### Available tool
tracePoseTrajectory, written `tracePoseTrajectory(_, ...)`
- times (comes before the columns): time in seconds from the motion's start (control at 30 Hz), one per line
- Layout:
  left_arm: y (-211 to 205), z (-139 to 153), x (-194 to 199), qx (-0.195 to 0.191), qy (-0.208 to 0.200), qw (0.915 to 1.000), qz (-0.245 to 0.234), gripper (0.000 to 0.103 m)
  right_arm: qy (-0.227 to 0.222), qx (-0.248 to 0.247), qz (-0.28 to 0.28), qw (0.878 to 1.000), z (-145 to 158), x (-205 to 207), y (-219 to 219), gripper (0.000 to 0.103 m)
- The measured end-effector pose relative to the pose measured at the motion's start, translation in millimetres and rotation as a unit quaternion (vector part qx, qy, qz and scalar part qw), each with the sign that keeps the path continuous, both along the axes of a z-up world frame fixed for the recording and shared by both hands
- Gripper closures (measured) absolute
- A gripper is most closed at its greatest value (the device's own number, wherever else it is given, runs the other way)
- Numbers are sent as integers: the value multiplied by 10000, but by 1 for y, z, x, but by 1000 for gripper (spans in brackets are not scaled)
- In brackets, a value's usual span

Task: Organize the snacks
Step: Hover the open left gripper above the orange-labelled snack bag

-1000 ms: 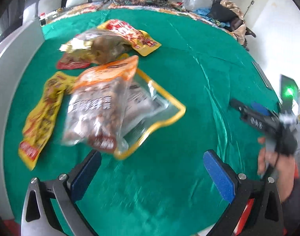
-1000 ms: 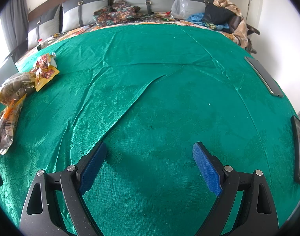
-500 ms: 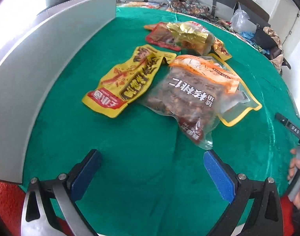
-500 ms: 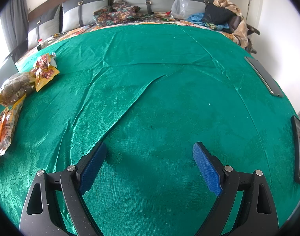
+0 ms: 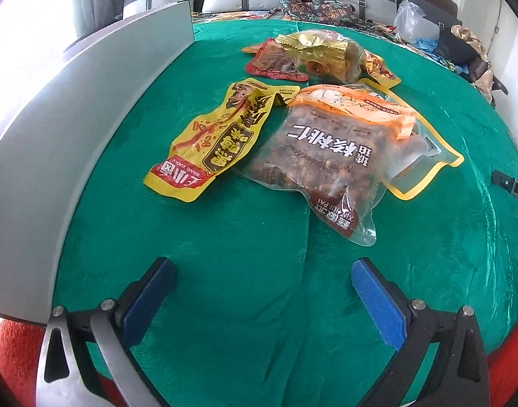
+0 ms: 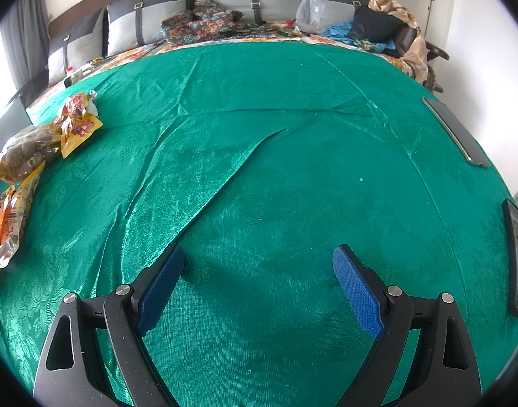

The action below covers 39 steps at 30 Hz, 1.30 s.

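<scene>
The left hand-held gripper (image 5: 262,291) is hovering with its jaws spread and empty over the green cloth (image 5: 259,244) on the worktop, low in the frame. The snack packets are lying in a loose heap above it: a yellow pouch (image 5: 211,142) beside a clear nut bag (image 5: 330,156), with a gold bag (image 5: 323,54) further up. The right hand-held gripper (image 6: 259,281) is waiting over bare cloth, jaws spread, empty. Judging by this, the approach is in hand; next, lowering onto one packet's edge and pinching.

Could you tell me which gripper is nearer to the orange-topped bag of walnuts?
Left. The left gripper hangs open just short of the walnut bag; from the right gripper it lies off at the far left.
</scene>
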<state>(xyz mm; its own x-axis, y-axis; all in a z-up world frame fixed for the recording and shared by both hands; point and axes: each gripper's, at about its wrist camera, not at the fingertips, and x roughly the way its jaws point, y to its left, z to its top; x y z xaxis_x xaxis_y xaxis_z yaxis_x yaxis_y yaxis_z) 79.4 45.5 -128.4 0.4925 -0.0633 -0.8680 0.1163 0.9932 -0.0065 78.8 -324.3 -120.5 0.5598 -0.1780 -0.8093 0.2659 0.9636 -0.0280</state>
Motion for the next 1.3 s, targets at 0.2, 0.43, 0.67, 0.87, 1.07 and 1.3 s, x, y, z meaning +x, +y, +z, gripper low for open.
tracePoseTrajectory(0.2,-1,1,-3,13,-10,10000,-6,0,0,1,0,10000,0,0,0,12)
tracePoseTrajectory(0.43,-2,2,-2,23,27,10000,1,0,-1,1,0,10000,0,0,0,12)
tracePoseTrajectory(0.67,-3,3,-1,44,76,9999,51,0,-2,2,2,10000,0,0,0,12)
tracePoseTrajectory(0.87,-5,2,-3,47,59,9999,83,0,-2,2,3,10000,0,0,0,12)
tracePoseTrajectory(1.07,-5,2,0,55,133,9999,20,0,-7,3,11,10000,0,0,0,12)
tracePoseTrajectory(1.3,-5,2,1,54,189,9998,-40,0,-8,4,13,10000,0,0,0,12)
